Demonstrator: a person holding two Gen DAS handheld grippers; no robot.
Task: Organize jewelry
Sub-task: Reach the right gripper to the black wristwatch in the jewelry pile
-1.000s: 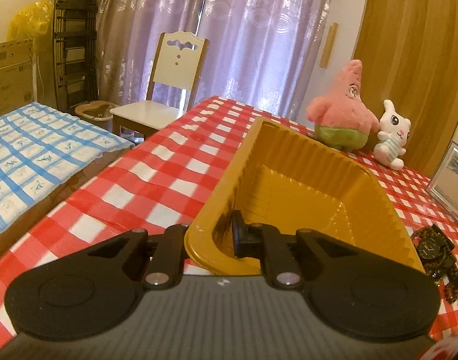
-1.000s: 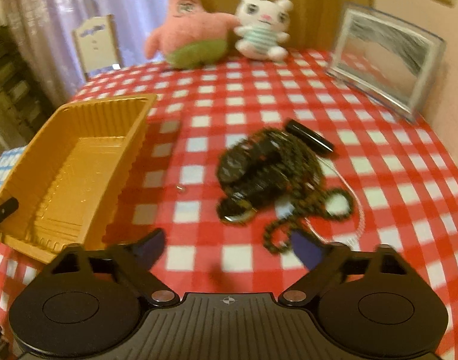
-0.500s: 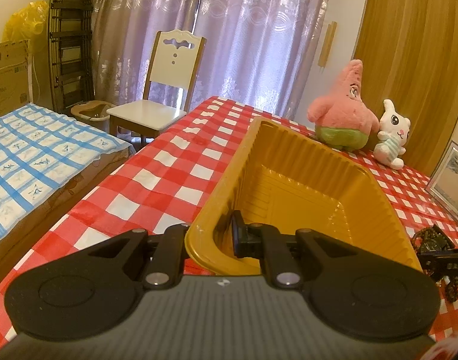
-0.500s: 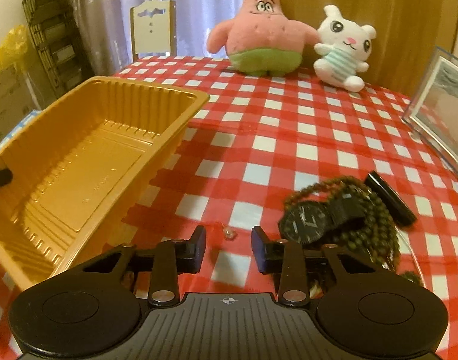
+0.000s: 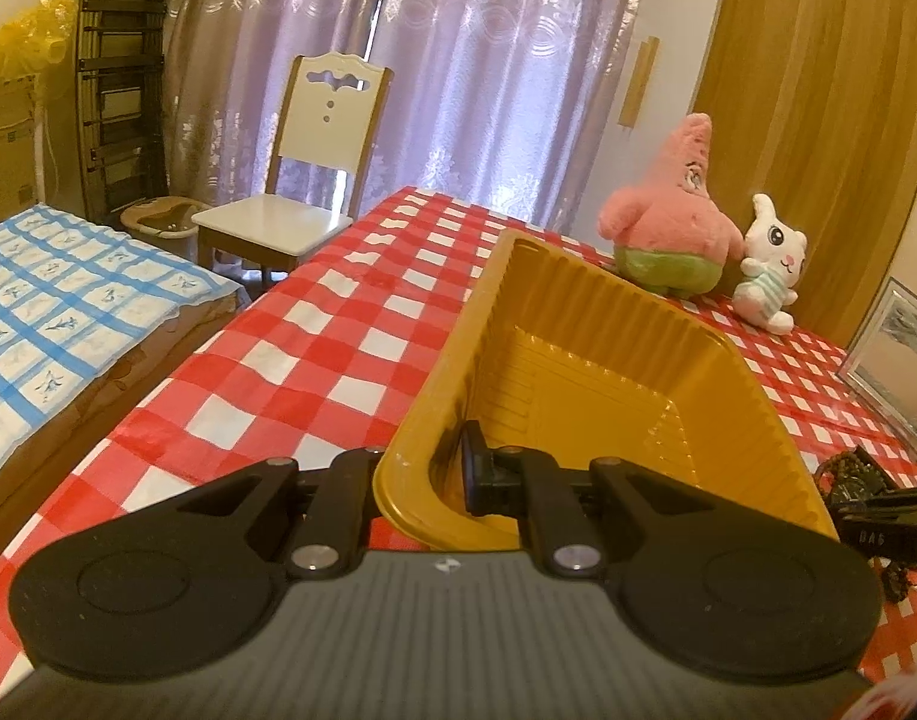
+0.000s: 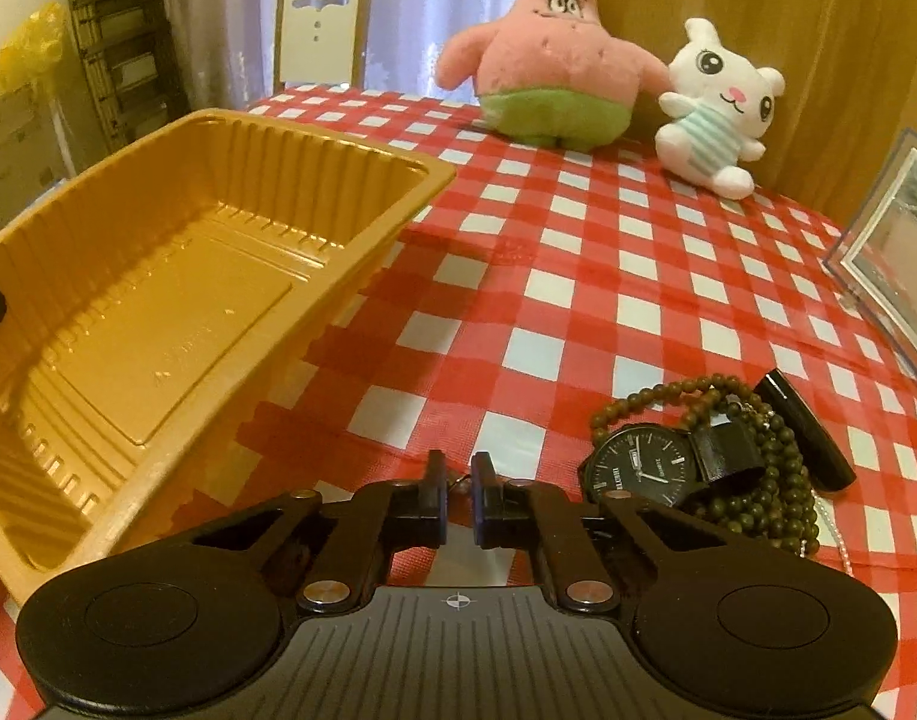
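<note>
The gold tray (image 6: pixel 158 276) lies empty, so the sorting has hardly begun: the left gripper (image 5: pixel 422 474) is clamped on the tray's near rim, while the right gripper (image 6: pixel 458 501) has just been closing on a tiny trinket (image 6: pixel 460 482) lying on the checked cloth (image 6: pixel 578 276) (too small to identify, and I cannot tell if the pads truly pinch it). Only the right wrist view shows the waiting watch (image 6: pixel 644 468), bead strand (image 6: pixel 776 480) and black tube (image 6: pixel 803 426) clearly; the left view catches just their edge.

Black tool (image 6: pixel 458 501), ribbed grey body, silver pivot screws
</note>
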